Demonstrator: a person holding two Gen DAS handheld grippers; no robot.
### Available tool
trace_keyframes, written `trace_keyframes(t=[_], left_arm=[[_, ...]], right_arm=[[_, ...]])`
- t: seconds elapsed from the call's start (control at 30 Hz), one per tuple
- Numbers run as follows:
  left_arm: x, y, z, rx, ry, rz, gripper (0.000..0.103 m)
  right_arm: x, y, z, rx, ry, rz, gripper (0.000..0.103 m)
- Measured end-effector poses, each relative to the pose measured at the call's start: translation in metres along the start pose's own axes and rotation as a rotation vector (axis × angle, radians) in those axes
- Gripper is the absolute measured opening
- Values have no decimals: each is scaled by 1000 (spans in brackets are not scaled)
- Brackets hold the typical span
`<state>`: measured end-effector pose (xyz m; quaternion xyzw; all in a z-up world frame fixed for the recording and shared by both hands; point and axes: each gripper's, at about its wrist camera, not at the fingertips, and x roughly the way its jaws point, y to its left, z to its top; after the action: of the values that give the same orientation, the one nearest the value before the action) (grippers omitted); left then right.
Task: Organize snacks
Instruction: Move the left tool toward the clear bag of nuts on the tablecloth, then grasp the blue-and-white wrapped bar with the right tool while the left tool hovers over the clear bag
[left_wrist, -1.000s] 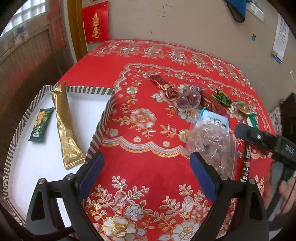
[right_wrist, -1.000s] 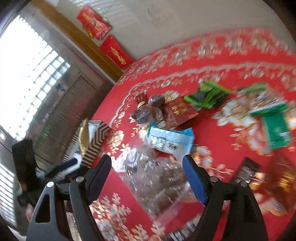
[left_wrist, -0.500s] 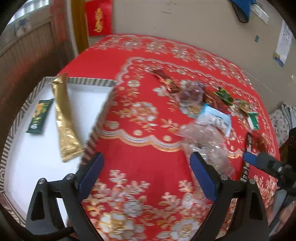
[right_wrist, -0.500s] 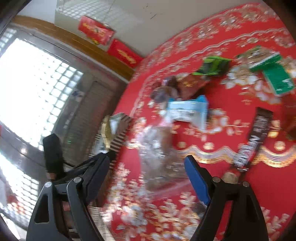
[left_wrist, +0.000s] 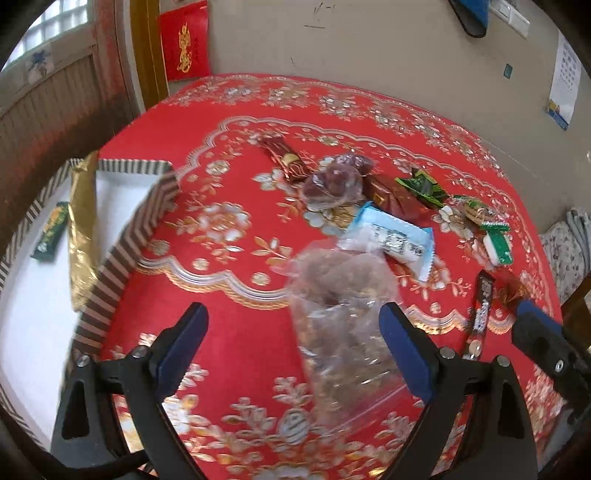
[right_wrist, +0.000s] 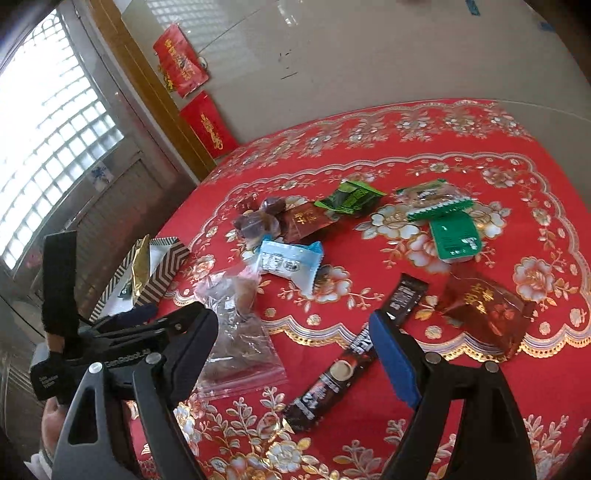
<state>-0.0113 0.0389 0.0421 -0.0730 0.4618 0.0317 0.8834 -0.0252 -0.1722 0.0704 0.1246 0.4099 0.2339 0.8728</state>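
Worktop (left_wrist: 229, 107) under a red flowered cloth fills both views. Striped box (left_wrist: 122, 258) sits left of frame, holding a gold packet (left_wrist: 83, 236) and a green bar (left_wrist: 50, 236). Clear bag (left_wrist: 343, 314) lies centre, loose snacks behind it toward upper right; blue-white packet (left_wrist: 391, 240) touches its far end. Left tool (left_wrist: 293, 349) is wide, nothing held, bag under its right jaw. Right tool (right_wrist: 293, 345) is wide, jaws just opened further, empty, above a dark stick packet (right_wrist: 354, 354). Risk: slippery bag film may slip out or bunch if pinched off-centre; the tools sit close, likely to bump.
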Motion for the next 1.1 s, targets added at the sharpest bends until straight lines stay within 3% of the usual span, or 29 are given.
trace_keyframes(t=[0.27, 0.57, 0.9, 1.1], left_arm=[[11, -22, 3, -7, 9, 20, 93], [30, -34, 4, -4, 56, 42, 93], [43, -28, 6, -5, 81, 60, 93], [41, -19, 2, 45, 93, 72, 93]], right_arm=[[-5, -15, 1, 24, 0, 6, 84], [1, -12, 22, -56, 10, -27, 84], [7, -18, 24, -41, 20, -5, 84], [13, -11, 29, -54, 33, -1, 84]])
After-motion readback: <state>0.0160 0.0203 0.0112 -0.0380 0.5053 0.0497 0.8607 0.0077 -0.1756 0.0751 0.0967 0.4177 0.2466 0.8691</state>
